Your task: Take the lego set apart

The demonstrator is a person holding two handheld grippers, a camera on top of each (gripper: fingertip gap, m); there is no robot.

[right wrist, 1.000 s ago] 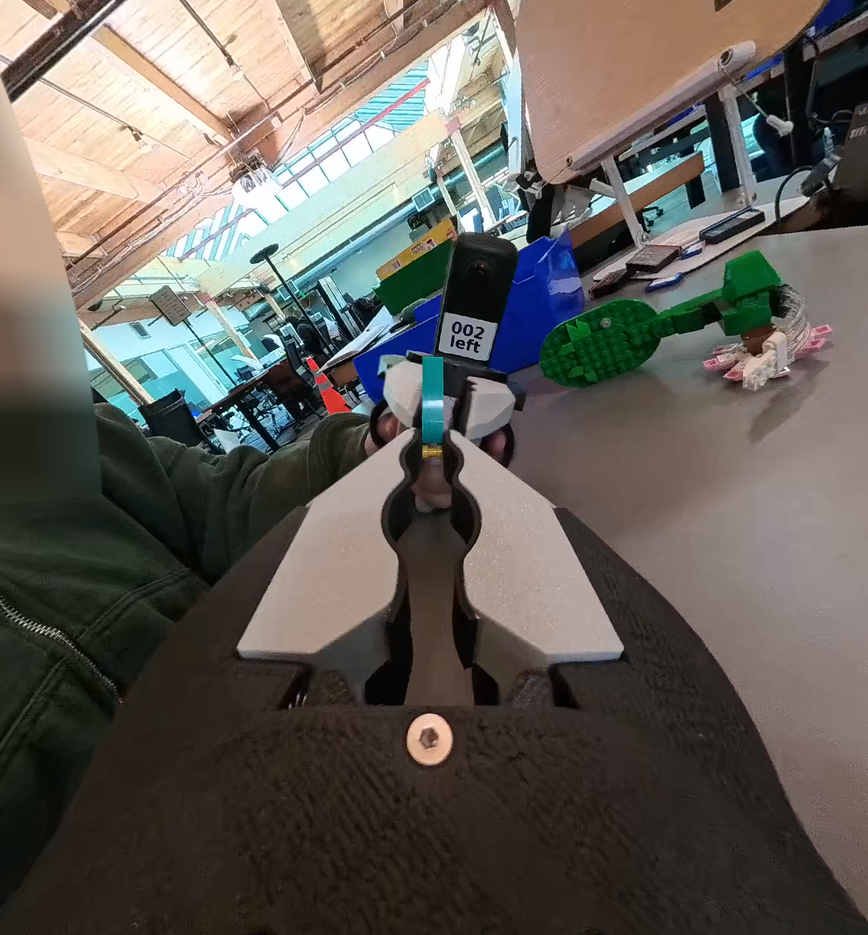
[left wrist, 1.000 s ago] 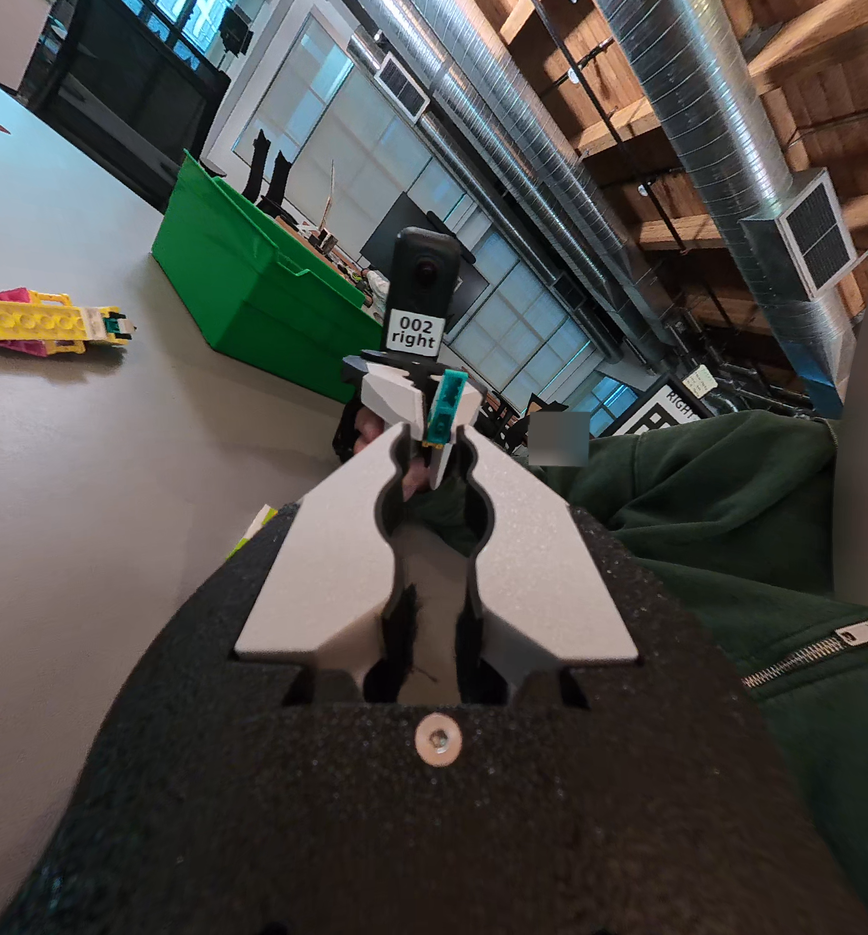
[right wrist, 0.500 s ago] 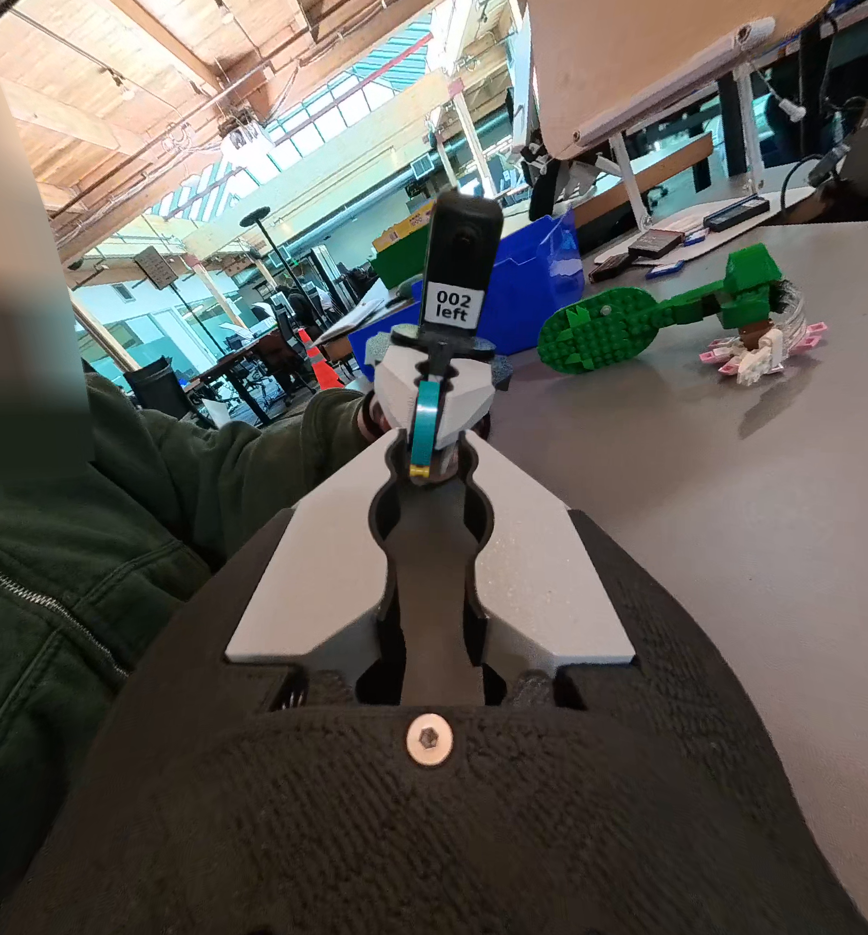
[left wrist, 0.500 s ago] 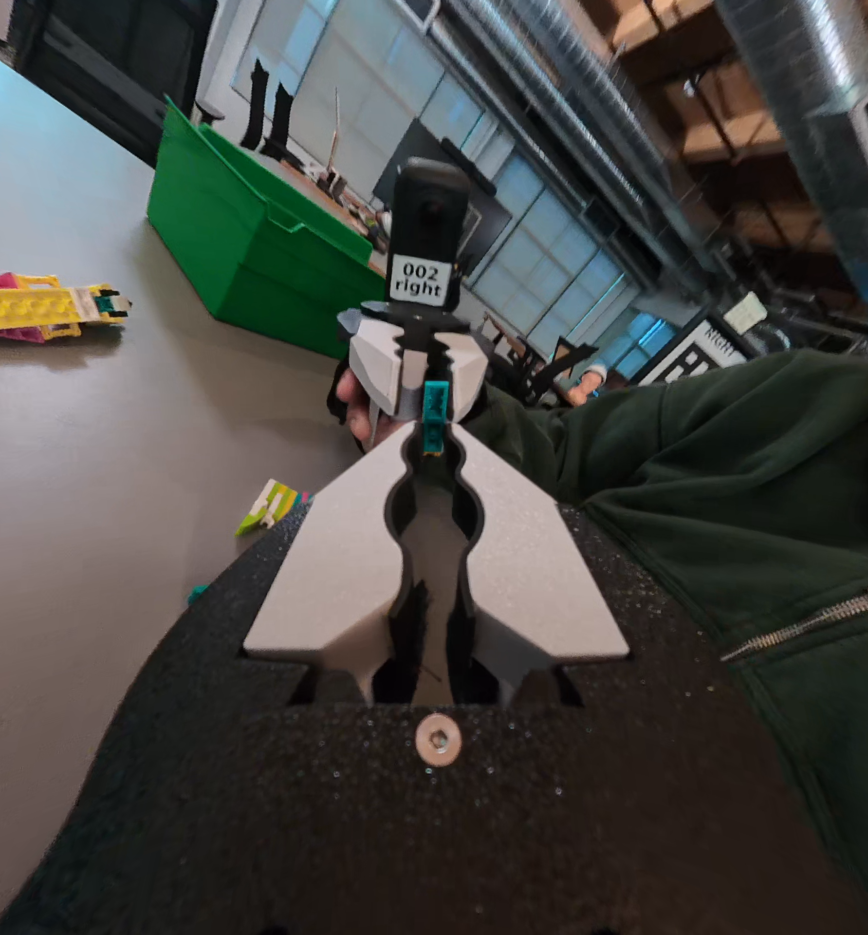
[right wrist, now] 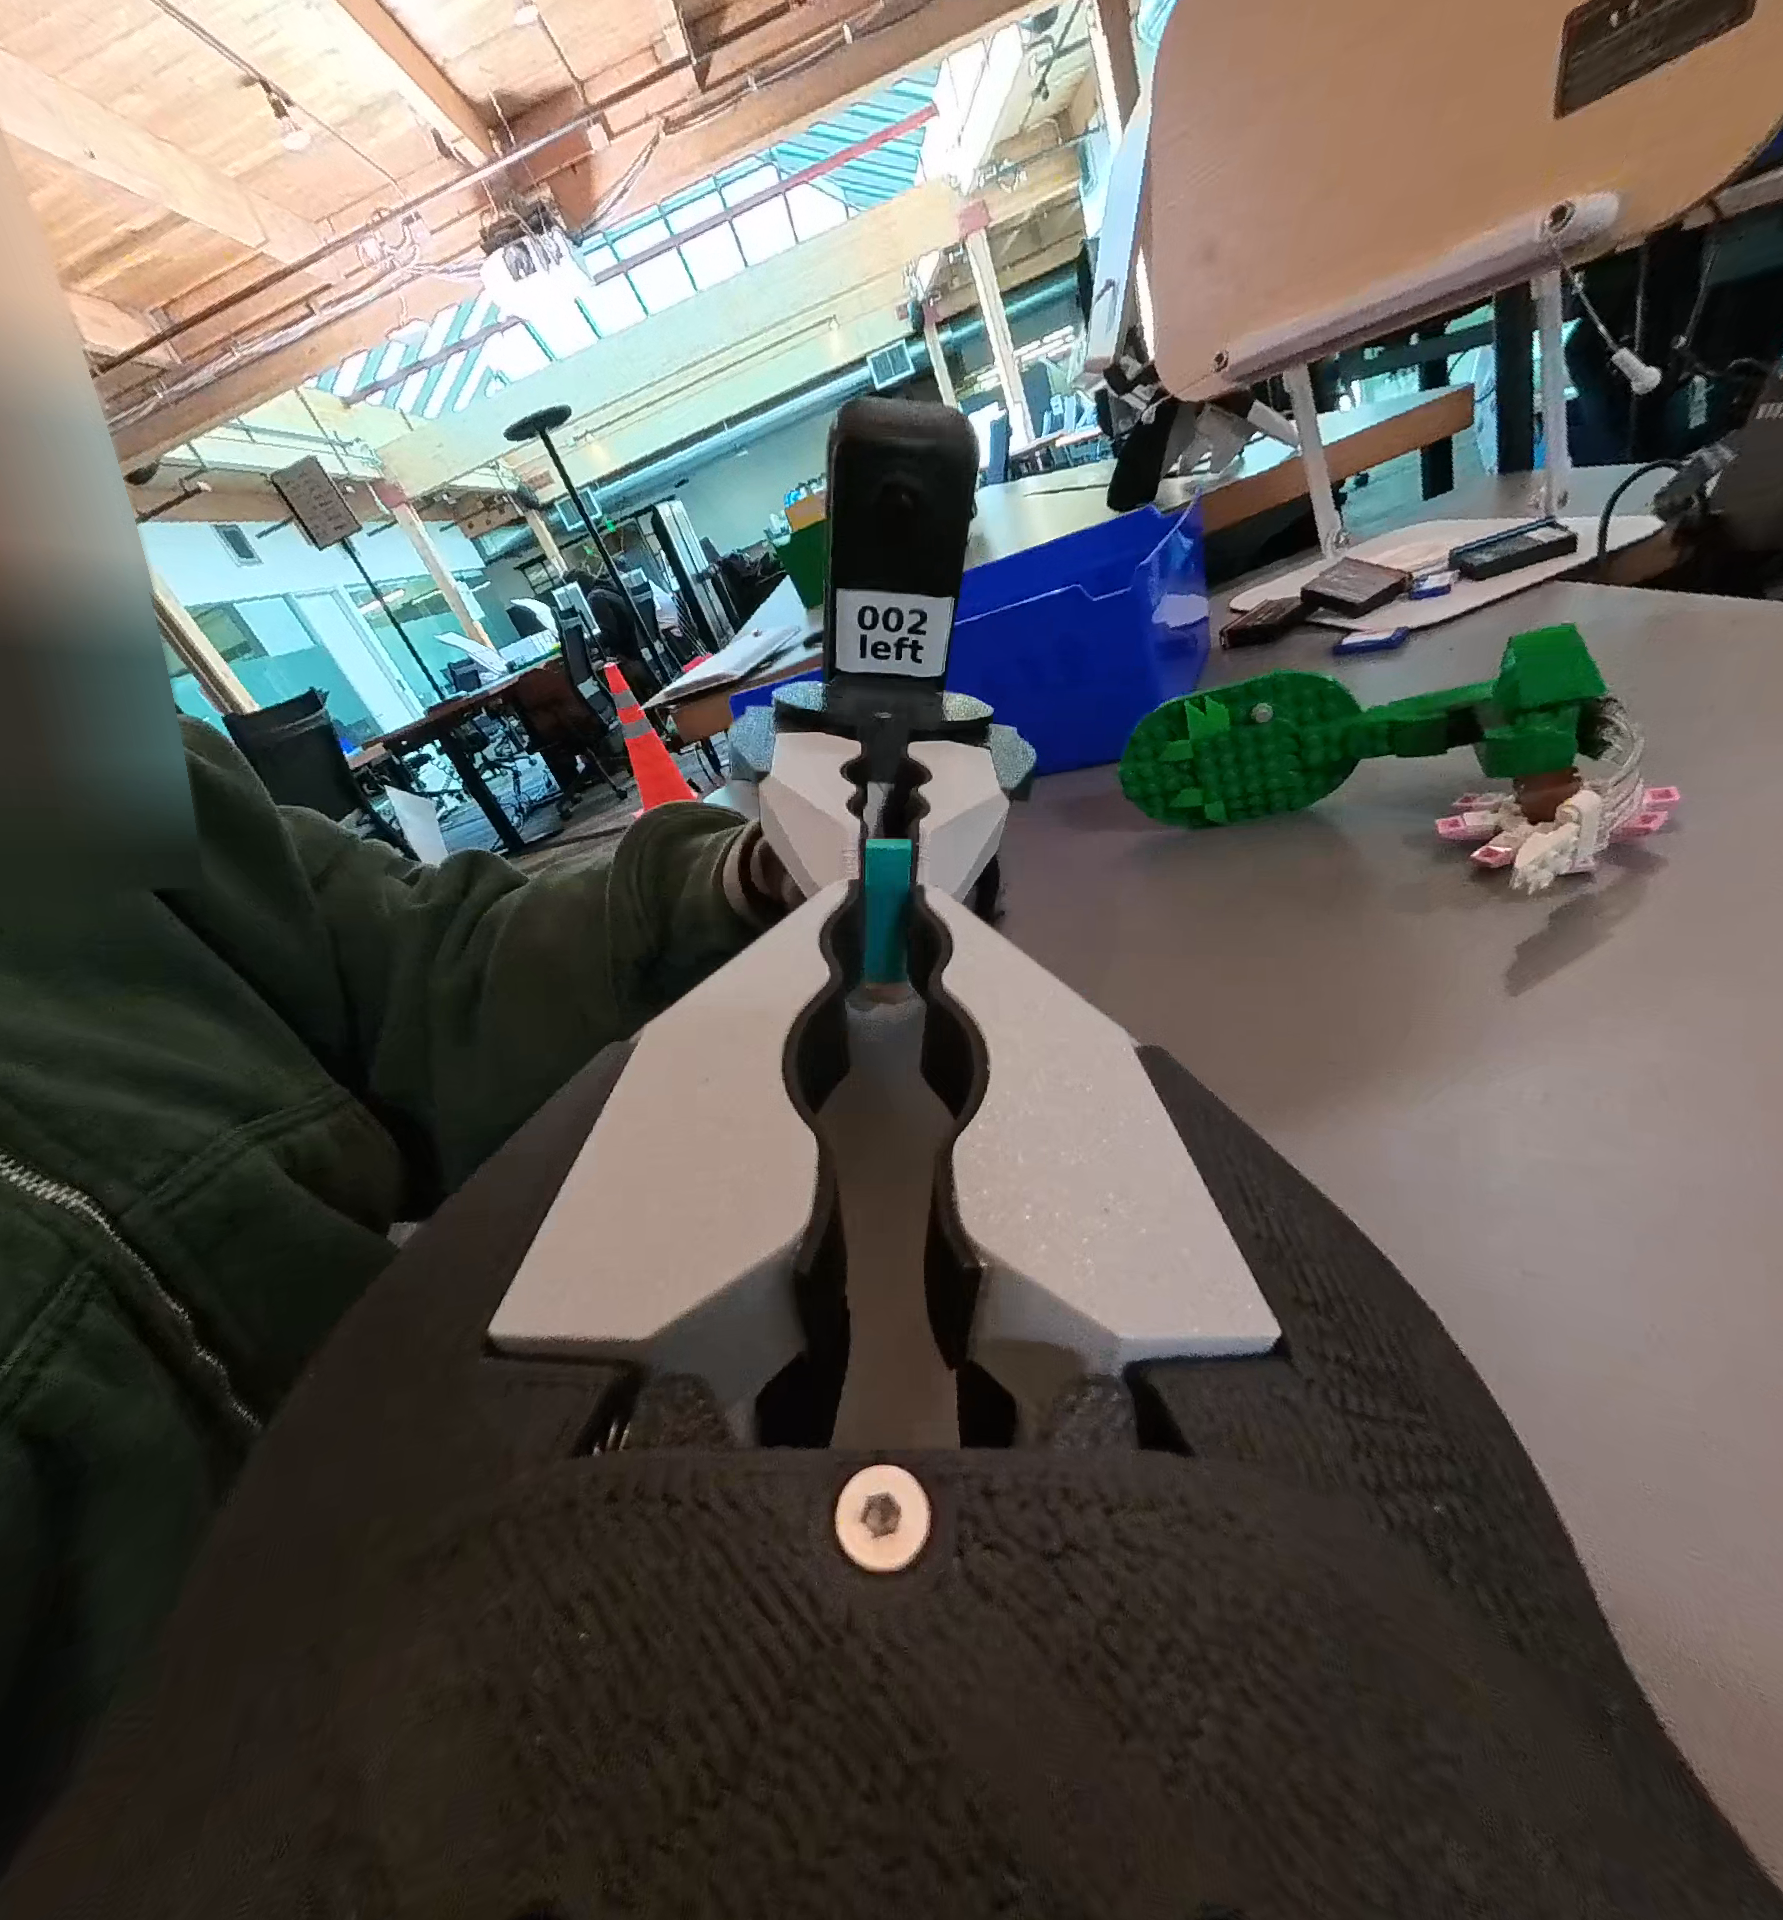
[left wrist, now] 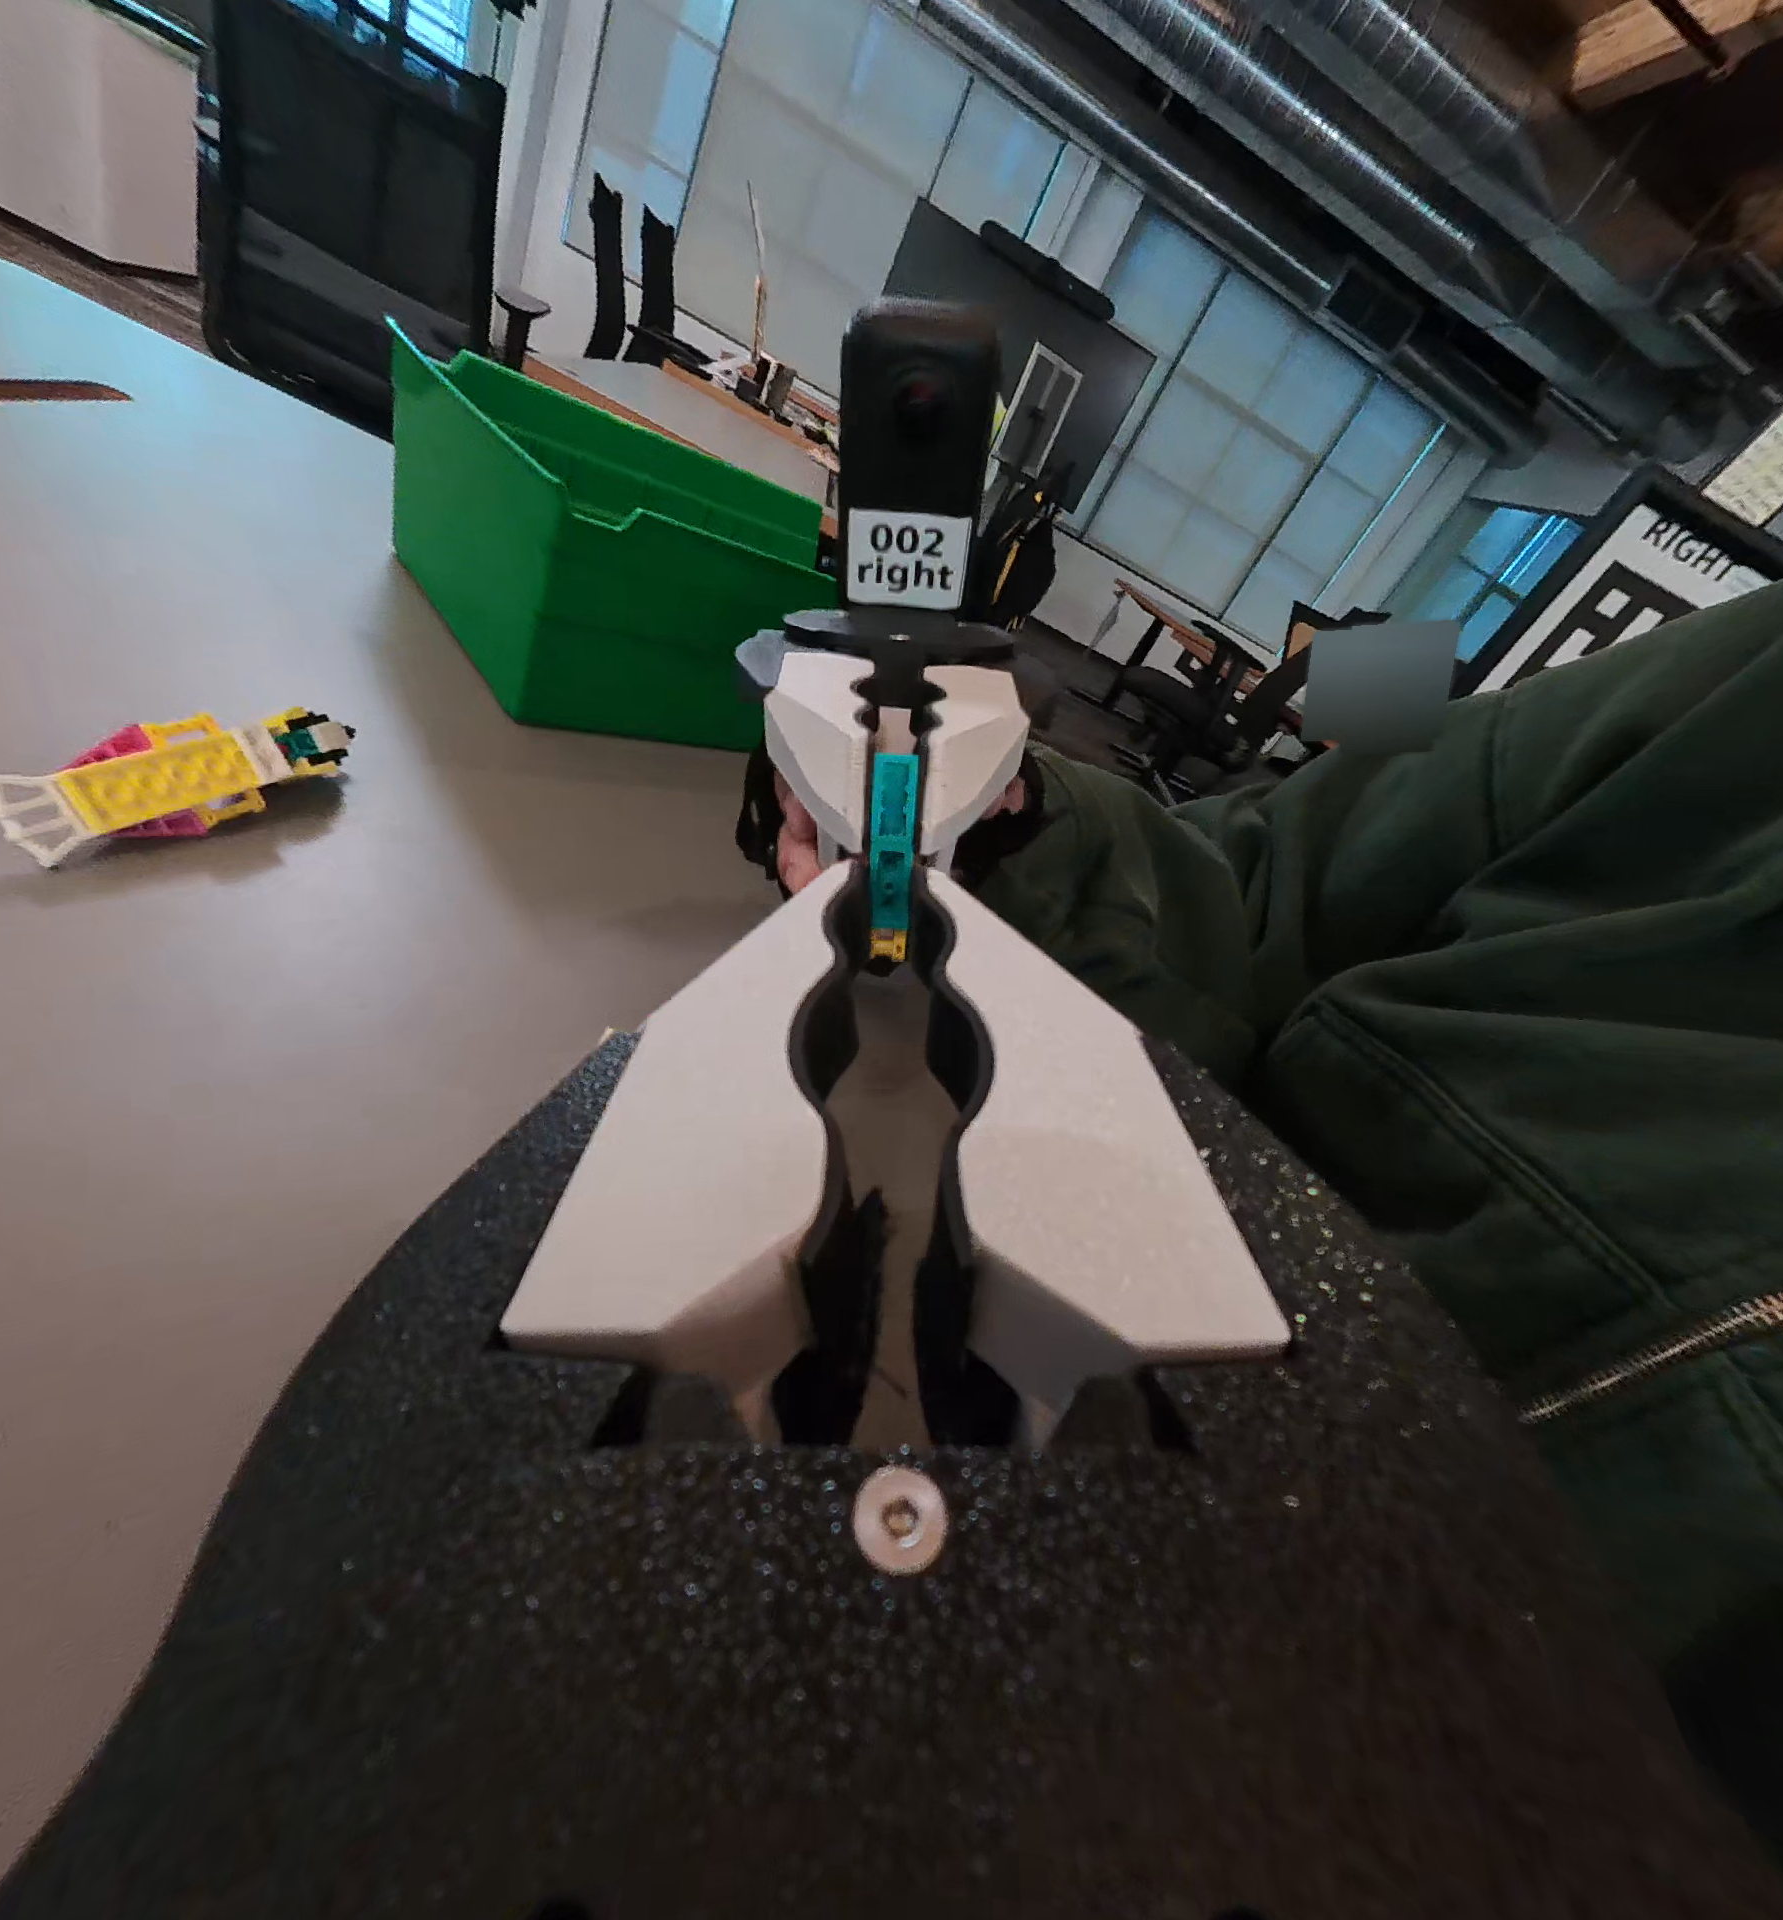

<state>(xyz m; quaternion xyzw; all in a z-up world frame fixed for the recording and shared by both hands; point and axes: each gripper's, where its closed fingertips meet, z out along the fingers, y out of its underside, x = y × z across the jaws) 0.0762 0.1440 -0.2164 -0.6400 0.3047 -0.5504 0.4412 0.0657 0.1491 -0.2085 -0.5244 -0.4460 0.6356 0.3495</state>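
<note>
Both grippers face each other above the grey worktop (left wrist: 191,1039), jaws of the left gripper (left wrist: 889,914) and right gripper (right wrist: 882,935) each closed on opposite ends of one thin teal plastic lego piece (left wrist: 891,831) with a tiny yellow bit at one end. The likely risk: pulling off-axis lets the narrow piece twist out of one grip, or a sudden release flings it across the worktop.

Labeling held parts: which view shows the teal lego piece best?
Left wrist view: the teal lego piece shows its studded face and a yellow end, pinched by both grippers' fingers. Right wrist view shows only its plain narrow edge.
</note>
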